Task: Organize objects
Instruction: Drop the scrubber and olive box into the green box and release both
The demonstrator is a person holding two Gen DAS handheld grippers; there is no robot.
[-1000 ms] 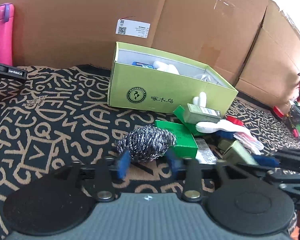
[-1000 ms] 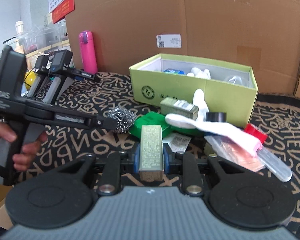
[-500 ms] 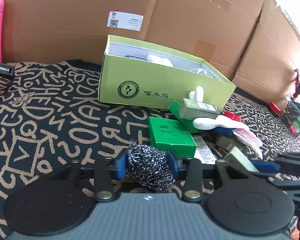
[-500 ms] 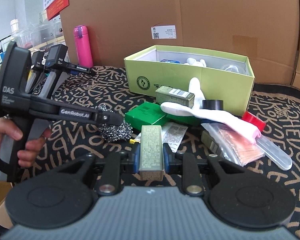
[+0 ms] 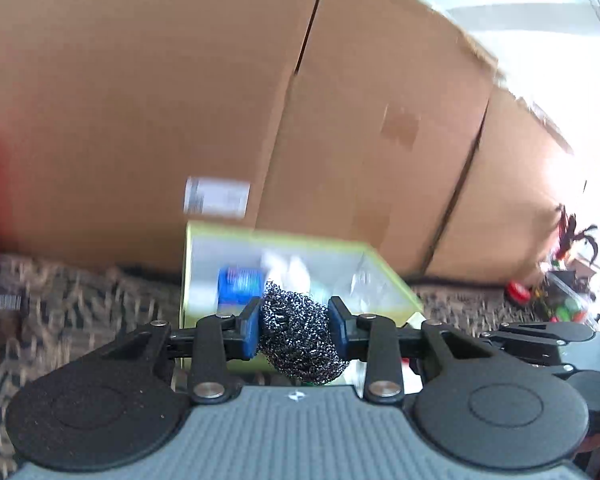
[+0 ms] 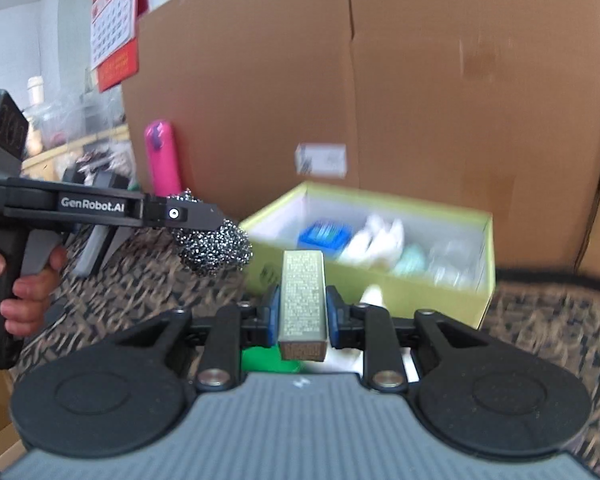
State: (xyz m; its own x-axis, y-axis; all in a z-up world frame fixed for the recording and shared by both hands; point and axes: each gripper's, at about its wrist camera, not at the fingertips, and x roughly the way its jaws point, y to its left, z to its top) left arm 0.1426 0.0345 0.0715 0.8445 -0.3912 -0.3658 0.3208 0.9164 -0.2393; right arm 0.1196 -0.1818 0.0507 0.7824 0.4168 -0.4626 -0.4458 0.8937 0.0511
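Note:
My left gripper (image 5: 294, 326) is shut on a steel wool scourer (image 5: 300, 340) and holds it in the air in front of the open lime-green box (image 5: 204, 232). The scourer (image 6: 214, 246) also shows in the right wrist view, left of the box (image 6: 380, 292). My right gripper (image 6: 302, 312) is shut on a small olive-gold carton (image 6: 303, 304) and holds it raised before the box's near wall. The box holds a blue packet (image 6: 324, 236) and white items (image 6: 374, 242).
Big cardboard boxes (image 5: 220, 92) stand close behind the green box. A pink bottle (image 6: 162, 160) stands at the left by the cardboard. The patterned black-and-tan cloth (image 6: 556, 320) covers the table. A green pack (image 6: 266, 360) lies under my right gripper. Red and green clutter (image 5: 560, 304) sits far right.
Both grippers have risen off the table with their loads and moved toward the green box. The left gripper closed on the scourer about half a second ago.

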